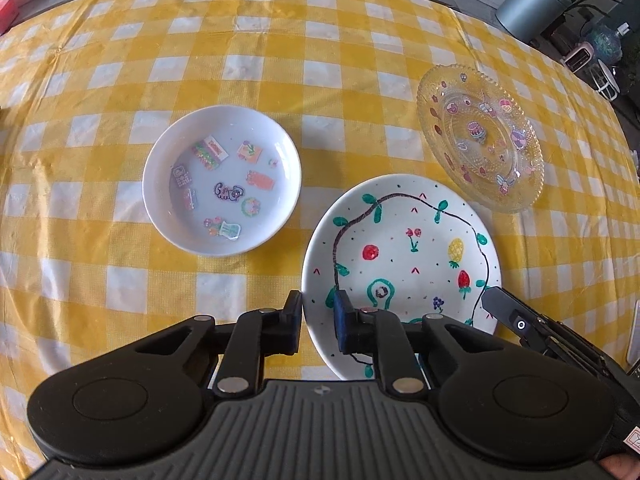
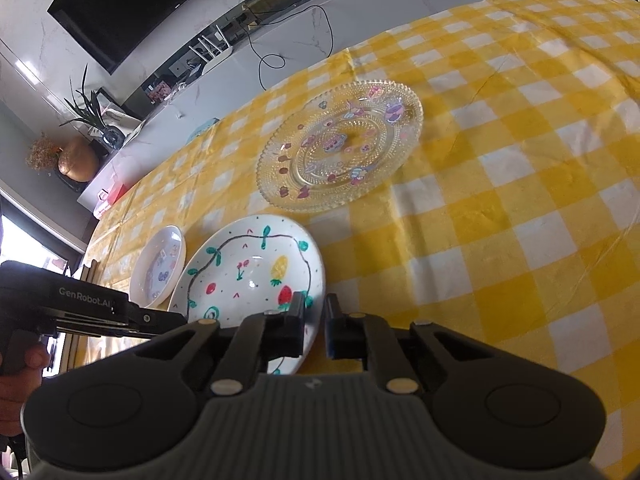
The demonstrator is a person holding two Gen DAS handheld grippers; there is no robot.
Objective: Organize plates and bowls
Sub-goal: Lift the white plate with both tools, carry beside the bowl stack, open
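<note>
The left gripper point(image 1: 318, 320) sat low in its frame, steeply tilted down, fingers pinching a rim. The right gripper point(image 2: 314, 326), also at bottom centre, clamped likewise. A hand point(image 2: 18, 376) at lower left gripped the left tool's handle.

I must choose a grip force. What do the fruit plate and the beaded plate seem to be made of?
Fruit plate: probably glazed ceramic; opaque white, glossy, with drawn fruit. Beaded plate: clear glass or perhaps plastic; the yellow checks show through.
</note>
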